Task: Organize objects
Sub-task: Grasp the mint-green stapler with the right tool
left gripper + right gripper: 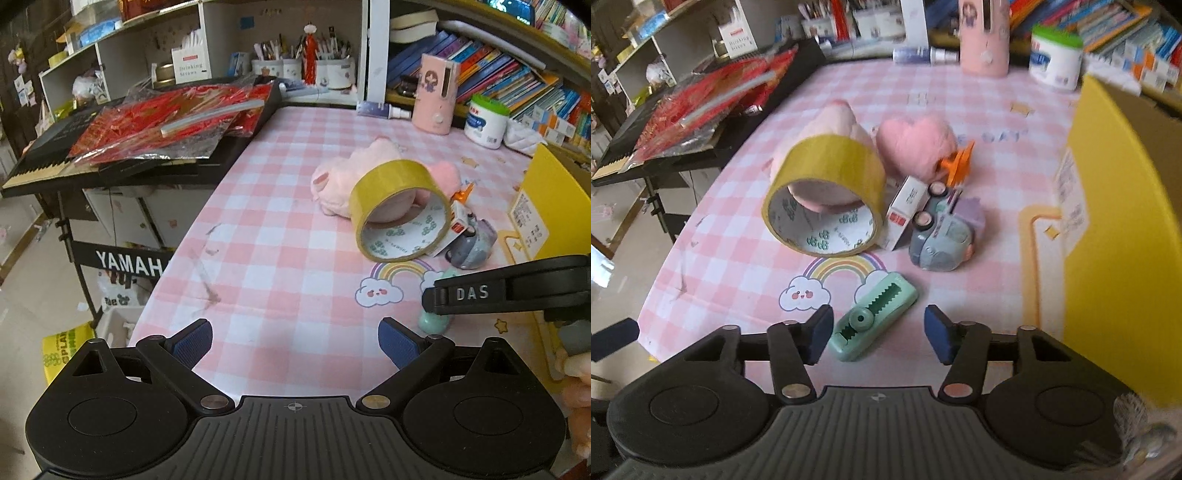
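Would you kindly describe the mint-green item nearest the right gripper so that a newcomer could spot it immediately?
Start at the pink checked tablecloth and find the big yellow tape roll standing on edge. Just in front of it, beside the printed rainbow, lies the small mint-green gadget, between the open fingers of the right gripper. Unlike its neighbours, it has a darker green saw-toothed slot and a round knob.

Left wrist view: mint clip [434, 319] mostly hidden behind right gripper's arm [509, 290], lower right; toy car [472, 245] partly behind tape roll [400, 210]. Yellow box [1115, 236] cut off at right edge, blurred in right wrist view. Box label [1071, 199] text too blurred to read.
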Motion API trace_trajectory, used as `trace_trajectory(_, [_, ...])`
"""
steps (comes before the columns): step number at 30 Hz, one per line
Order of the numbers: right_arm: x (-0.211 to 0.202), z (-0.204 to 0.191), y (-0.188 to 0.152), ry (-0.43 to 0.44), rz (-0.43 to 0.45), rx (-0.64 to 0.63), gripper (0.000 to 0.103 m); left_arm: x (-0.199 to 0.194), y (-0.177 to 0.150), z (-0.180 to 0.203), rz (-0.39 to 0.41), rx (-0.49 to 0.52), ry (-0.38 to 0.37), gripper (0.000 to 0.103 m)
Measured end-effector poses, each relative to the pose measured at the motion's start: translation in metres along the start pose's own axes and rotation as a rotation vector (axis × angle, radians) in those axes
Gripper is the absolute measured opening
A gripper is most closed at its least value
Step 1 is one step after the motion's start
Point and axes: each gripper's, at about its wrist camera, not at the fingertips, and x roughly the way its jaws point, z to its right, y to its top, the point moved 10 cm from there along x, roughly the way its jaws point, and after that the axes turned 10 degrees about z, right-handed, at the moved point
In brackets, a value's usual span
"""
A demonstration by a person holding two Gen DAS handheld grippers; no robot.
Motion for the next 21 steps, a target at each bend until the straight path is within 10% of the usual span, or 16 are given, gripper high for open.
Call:
trace_trajectory(7, [0.013,-0.015,0.000,0.020,0.000,-0.170,0.024,0.008,0.001,0.006,-0.020,0.023,0.001,0.098])
trace_trajectory(16, [-0.018,-0.003,0.043,0.031,0.184,-0.214,0.023,0.029,0.025,0.029,0.029,0.033,-0.045,0.096])
trace_trajectory(21, [-0.034,0.011,0.063,0.054,0.267,-0.160,0.023,0.051,0.045,0.042,0.056,0.029,-0.065,0.072])
